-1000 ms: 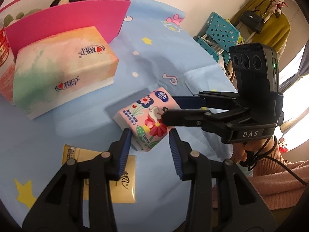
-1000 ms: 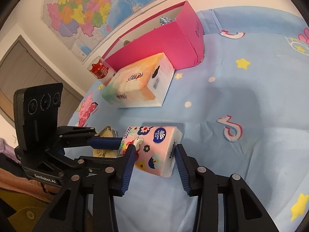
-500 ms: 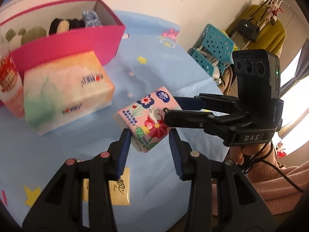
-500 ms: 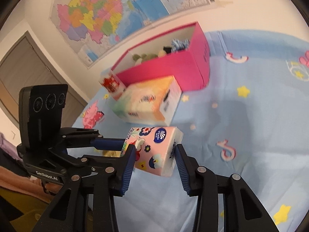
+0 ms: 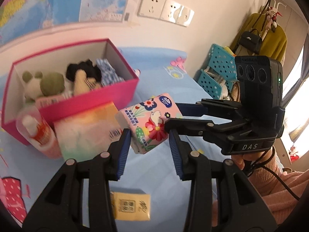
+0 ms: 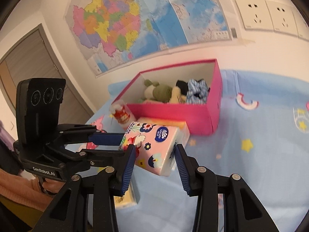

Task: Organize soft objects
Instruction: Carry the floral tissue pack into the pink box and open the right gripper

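We hold the pink flower-printed soft tissue pack (image 5: 149,122) in the air between both claws, left claw (image 5: 147,138) and right claw (image 6: 154,155), each closed on it from a different side. Beyond it on the blue cartoon-print desk cover (image 6: 260,166), the pastel rectangular tissue box (image 5: 87,129) and red-labelled clear plastic tube (image 5: 38,131) stand before the open pink cardboard box (image 5: 92,100) of plush toys. A yellow flat tissue packet (image 5: 131,205) lies below.

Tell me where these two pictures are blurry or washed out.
Left wrist view: the pink box, tissue box and bottle are smeared by motion; the floral tissue pack is sharper; the window at right is blown out. Right wrist view: mild blur on the wall map; edges bend with fisheye distortion.
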Demonstrator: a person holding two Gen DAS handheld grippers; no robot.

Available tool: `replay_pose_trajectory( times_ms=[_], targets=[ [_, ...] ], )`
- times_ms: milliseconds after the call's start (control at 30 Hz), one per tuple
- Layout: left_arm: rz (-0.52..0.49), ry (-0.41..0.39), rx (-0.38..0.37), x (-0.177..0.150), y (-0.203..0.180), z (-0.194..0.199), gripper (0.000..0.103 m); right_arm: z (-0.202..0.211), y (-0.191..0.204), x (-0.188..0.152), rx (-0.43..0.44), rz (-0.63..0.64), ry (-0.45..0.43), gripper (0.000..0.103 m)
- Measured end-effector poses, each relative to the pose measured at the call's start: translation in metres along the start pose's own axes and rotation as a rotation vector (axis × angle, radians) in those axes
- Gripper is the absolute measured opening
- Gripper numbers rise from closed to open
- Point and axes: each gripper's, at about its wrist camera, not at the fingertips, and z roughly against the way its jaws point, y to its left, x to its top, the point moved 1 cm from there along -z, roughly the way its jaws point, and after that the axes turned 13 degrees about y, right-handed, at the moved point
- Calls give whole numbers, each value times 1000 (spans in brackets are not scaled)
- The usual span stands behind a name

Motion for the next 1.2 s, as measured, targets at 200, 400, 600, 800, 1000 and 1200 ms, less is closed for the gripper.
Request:
replay_pose_trajectory(
  times_ms=[200, 400, 600, 800, 1000, 1200],
  targets=[
    [4, -35, 28, 16, 13, 11, 42, -2, -1, 25, 1, 28, -19, 43],
    [7, -60, 58, 34, 20, 19, 42, -4, -2, 47, -9, 48, -39, 42],
    [16, -65, 73, 52, 33, 23, 42, -8, -6, 66, -9, 49, -51, 41],
    [35, -61, 87, 71, 42, 20, 42, -18, -14, 84, -9, 39, -48, 40],
    [59, -51, 86, 87, 51, 14, 42, -25, -24, 101, -20, 28, -46, 40],
    [79, -42, 89, 97, 64, 8, 42, -34, -35, 112, -18, 7, -41, 39]
  ],
)
